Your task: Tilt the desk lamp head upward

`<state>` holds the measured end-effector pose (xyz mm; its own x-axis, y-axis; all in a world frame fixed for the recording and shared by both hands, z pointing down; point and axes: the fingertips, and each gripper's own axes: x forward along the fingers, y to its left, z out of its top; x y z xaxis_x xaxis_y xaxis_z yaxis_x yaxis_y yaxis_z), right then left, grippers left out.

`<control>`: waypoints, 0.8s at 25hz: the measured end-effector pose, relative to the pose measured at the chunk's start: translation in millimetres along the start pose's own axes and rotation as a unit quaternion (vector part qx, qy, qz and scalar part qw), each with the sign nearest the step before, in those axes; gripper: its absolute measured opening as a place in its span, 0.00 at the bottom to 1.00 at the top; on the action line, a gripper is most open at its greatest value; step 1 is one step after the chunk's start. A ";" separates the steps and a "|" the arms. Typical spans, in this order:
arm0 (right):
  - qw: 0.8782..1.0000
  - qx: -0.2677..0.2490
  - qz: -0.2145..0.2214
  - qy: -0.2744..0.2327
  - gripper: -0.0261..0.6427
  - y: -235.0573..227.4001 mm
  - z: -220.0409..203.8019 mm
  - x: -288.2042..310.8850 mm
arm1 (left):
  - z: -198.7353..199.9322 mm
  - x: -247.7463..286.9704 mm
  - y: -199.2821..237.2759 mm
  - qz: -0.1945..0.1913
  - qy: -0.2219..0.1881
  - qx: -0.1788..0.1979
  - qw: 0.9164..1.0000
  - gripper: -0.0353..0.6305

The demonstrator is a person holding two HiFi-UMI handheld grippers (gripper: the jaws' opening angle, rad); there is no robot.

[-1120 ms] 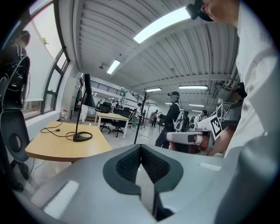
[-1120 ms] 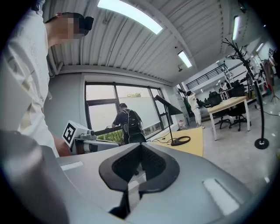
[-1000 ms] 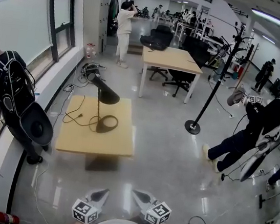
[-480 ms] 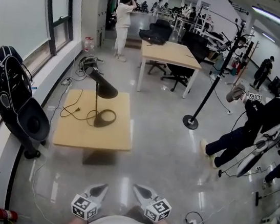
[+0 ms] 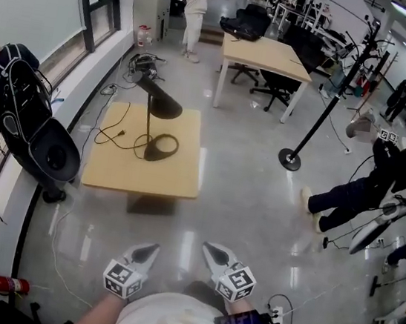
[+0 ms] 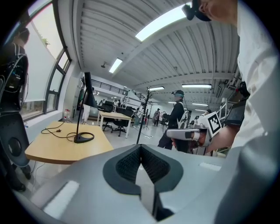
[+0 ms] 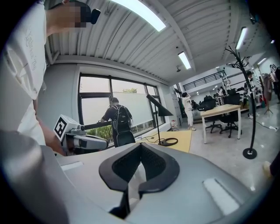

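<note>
The desk lamp (image 5: 149, 121) stands on a low wooden table (image 5: 137, 178) out ahead of the person. Its ring base (image 5: 161, 147) sits toward the table's far right part, and its cone shade (image 5: 164, 104) tops the thin stem, sloping mouth-down. A black cord (image 5: 113, 135) trails left from the base across the tabletop. The left gripper (image 5: 148, 250) and right gripper (image 5: 212, 250) show low in the head view, side by side close to the person's body. Both aim toward the table, with a stretch of bare floor (image 5: 242, 200) between their tips and its near edge. Each gripper view shows its jaws pressed together with nothing between them. Compared with a second ago, lamp, table and grippers all sit higher in the head view, and more of the person's shirt shows at the bottom. The floor between the tips and the table looks about the same. That reads mostly as the head dipping, not as the gap closing. The shade slopes just as it did, so the tilt has not begun and nearly the whole approach seems to be left. Once the grippers are at the table, a pair of jaws would likely need to part to pinch the shade's rim, or stay pressed together and nudge it up from beneath. The other gripper might steady the base so the light lamp does not slide.
</note>
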<state>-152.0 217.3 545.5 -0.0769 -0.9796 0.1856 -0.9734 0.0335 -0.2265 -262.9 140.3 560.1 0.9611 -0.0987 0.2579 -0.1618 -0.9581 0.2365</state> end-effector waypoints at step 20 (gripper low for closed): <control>0.998 0.009 0.059 0.013 0.06 -115.5 26.1 41.8 | 51.5 119.5 10.9 0.045 0.001 0.008 0.999 0.06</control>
<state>-37.2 167.3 554.5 -0.1957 -0.9637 0.1814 -0.9534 0.1437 -0.2654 -138.3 104.2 545.3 0.9425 -0.1845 0.2788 -0.2441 -0.9496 0.1965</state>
